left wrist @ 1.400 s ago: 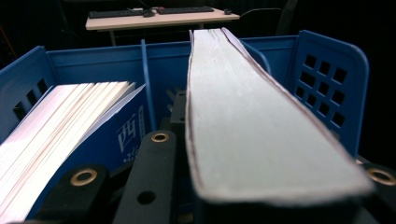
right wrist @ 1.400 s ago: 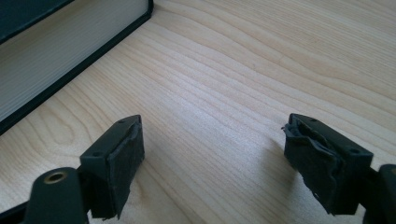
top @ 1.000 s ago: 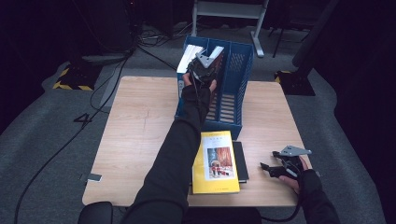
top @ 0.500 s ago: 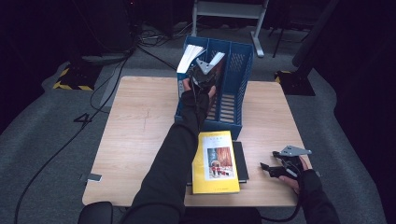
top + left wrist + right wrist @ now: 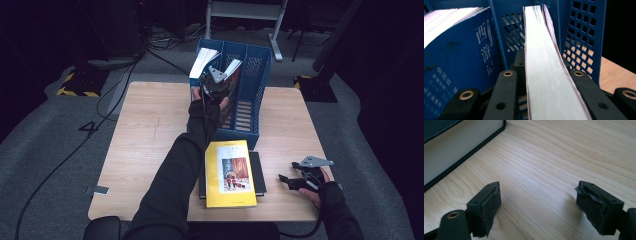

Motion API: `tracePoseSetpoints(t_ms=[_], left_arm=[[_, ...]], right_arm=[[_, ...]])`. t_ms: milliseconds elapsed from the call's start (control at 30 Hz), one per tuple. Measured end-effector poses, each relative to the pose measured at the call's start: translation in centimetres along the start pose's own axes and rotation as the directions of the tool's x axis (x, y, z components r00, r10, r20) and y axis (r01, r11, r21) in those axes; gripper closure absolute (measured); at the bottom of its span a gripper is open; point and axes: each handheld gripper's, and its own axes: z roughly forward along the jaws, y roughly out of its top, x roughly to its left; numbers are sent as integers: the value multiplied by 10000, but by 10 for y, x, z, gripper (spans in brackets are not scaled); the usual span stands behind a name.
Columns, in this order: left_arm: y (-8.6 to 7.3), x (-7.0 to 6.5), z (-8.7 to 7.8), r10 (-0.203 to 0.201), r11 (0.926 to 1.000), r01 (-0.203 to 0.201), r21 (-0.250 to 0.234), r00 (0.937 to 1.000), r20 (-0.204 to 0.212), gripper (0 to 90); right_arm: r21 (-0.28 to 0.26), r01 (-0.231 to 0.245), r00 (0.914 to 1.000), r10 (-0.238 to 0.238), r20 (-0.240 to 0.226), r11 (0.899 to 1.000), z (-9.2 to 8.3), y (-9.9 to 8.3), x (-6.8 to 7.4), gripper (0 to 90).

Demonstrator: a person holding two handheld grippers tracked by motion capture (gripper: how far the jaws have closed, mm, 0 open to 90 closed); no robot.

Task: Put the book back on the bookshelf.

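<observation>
My left gripper reaches into a blue slotted file rack at the table's far edge. It is shut on a thick book that stands on edge in the rack. In the left gripper view the black jaws flank that book's pale page edge on both sides. A blue book with white Chinese lettering leans in the compartment to its left. My right gripper rests open on the table at the near right, with nothing between its pads.
A yellow book lies on a dark hardcover at the table's near middle; the hardcover's page edge lies just left of my right gripper. The wooden table is bare at left. Cables and a metal stand are on the floor beyond.
The left gripper and its book have sunk slightly lower into the rack. The right hand has stayed where it was.
</observation>
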Motion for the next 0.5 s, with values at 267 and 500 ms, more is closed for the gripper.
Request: tracePoseSetpoints(t_ms=[267, 500], left_arm=[[5, 0, -3, 351, 9992, -356, 204, 9991, 228, 688], [10, 2, -2, 479, 9976, -484, 495, 9988, 113, 701]], right_arm=[[5, -7, 10000, 7, 1, 10000, 0, 0, 0, 200], [5, -10, 10000, 10, 0, 10000, 0, 0, 0, 200]])
